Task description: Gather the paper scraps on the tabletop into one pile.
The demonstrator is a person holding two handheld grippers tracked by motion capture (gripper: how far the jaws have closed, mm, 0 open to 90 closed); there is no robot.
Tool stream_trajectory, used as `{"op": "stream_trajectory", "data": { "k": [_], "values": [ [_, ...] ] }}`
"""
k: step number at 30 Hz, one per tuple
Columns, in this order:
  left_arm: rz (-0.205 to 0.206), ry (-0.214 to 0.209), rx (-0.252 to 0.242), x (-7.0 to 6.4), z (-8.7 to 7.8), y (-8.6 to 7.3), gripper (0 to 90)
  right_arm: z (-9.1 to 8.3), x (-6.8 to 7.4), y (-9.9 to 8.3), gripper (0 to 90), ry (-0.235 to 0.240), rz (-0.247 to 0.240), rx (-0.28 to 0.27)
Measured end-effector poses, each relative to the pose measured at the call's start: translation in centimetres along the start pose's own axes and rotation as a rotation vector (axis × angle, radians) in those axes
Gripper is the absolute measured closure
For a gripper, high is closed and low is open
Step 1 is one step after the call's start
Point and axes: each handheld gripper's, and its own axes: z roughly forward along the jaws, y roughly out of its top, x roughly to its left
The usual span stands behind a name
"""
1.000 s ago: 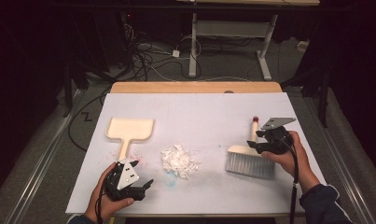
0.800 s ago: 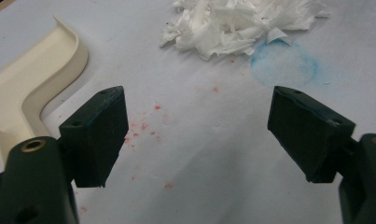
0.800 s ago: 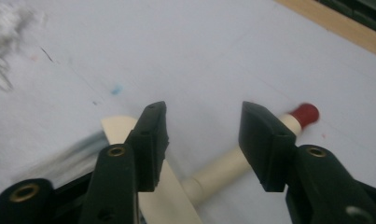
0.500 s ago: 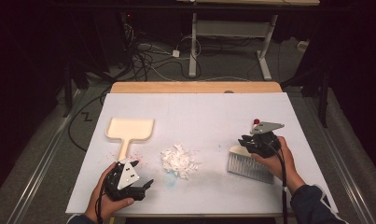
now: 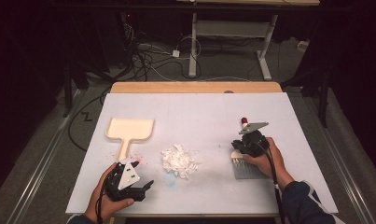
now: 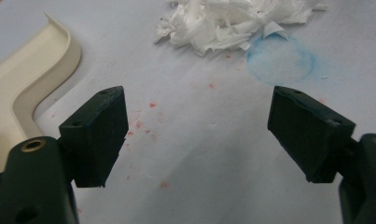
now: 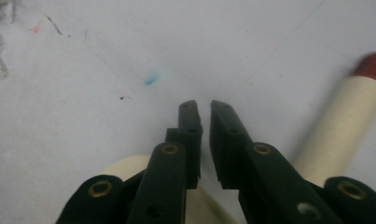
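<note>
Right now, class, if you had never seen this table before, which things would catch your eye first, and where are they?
The heap of torn white paper in the middle of the white table stands out first. To its left lies a cream dustpan, and at the right a hand brush lies under the right tongs. The left tongs wait wide open near the front edge.

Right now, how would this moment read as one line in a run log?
left gripper: open, beside dustpan | right gripper: shut, empty, over brush | paper scraps: piled mid-table
</note>
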Motion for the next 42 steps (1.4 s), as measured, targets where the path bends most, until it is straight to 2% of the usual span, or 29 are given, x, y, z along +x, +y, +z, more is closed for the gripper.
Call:
{"op": "stream_trajectory", "data": {
  "k": [4,7,13,15,17,19,24,27,29,34,37,39,42],
  "values": [
    [-0.014,-0.003,0.001,0.0,0.0,0.0,19.3,-0.3,-0.2,0.0,81.5,-0.023,0.001,-0.015],
    [0.001,0.001,0.0,0.0,0.0,0.0,19.3,-0.4,-0.6,-0.2,81.0,-0.036,0.017,-0.015],
    [-0.001,0.002,-0.002,0.0,0.0,0.0,19.3,0.0,-1.6,-0.7,83.7,-0.091,0.038,0.022],
    [0.001,0.002,-0.001,0.0,0.0,0.0,19.3,-0.1,-2.0,-0.8,83.1,-0.075,0.052,0.011],
    [0.0,0.001,-0.002,0.0,0.0,0.0,19.3,-0.2,-1.9,-0.8,82.2,-0.094,0.052,0.022],
    [0.001,0.002,-0.003,0.0,0.0,0.1,19.3,-0.1,-2.0,-0.9,81.9,-0.093,0.068,0.02],
    [-0.001,0.003,-0.008,0.0,-0.1,0.1,19.3,-0.2,-1.9,-0.9,77.9,-0.089,0.055,0.018],
    [-0.001,0.003,-0.013,0.0,-0.1,0.1,19.2,-0.8,-1.8,-0.8,71.8,-0.097,0.036,-0.02],
    [-0.007,0.005,-0.018,0.1,-0.2,0.1,19.0,-1.8,-1.5,-0.8,63.9,-0.114,-0.02,-0.097],
    [-0.011,0.013,-0.01,0.1,-0.1,0.2,18.9,-4.7,-0.6,-1.5,50.0,-0.098,-0.08,-0.274],
    [0.014,0.046,-0.013,0.0,0.0,0.5,18.9,-6.4,-0.3,-2.5,45.3,-0.104,-0.096,-0.352],
    [0.016,0.044,-0.016,-0.2,0.1,0.5,18.9,-7.5,0.0,-3.4,39.2,-0.138,-0.097,-0.383],
    [0.019,0.05,-0.004,-0.2,0.1,0.4,18.9,-8.6,0.5,-4.7,33.4,-0.143,-0.079,-0.424]
  ]
}}
